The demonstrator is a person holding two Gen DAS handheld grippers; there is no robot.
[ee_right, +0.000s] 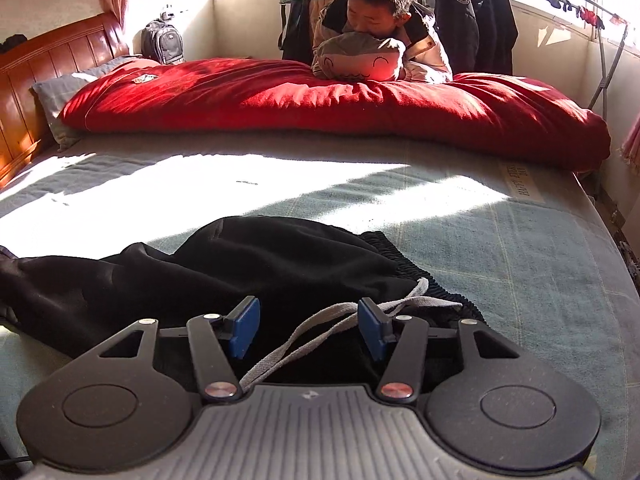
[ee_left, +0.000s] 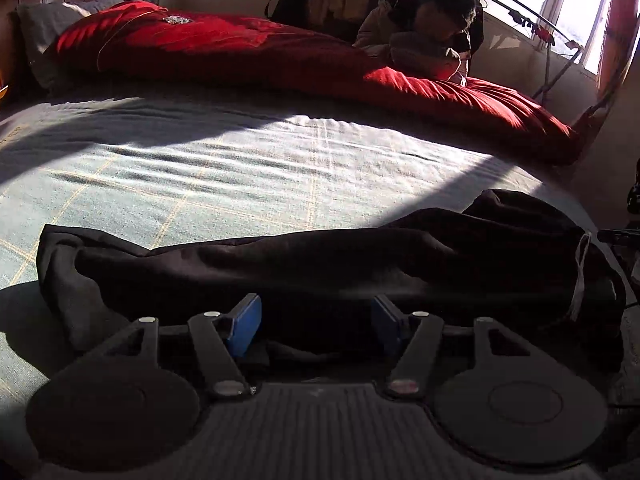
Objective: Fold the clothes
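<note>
Black trousers point(ee_left: 320, 264) lie crumpled across the near side of the bed, running left to right. My left gripper point(ee_left: 316, 326) is open, its blue pads point(ee_left: 245, 328) wide apart over the dark cloth near the leg part. In the right wrist view the trousers' waist end point(ee_right: 280, 268) shows an elastic waistband and a grey drawstring point(ee_right: 320, 332). My right gripper point(ee_right: 308, 330) is open too, and the drawstring crosses the gap between its pads without being pinched.
The bed sheet point(ee_left: 240, 168) is pale green with a check pattern, sunlit in the middle. A red quilt point(ee_right: 320, 100) lies along the far side, where a person point(ee_right: 380, 12) leans on a cushion. A wooden headboard point(ee_right: 52, 64) stands left, and a clothes rack point(ee_right: 580, 8) stands right.
</note>
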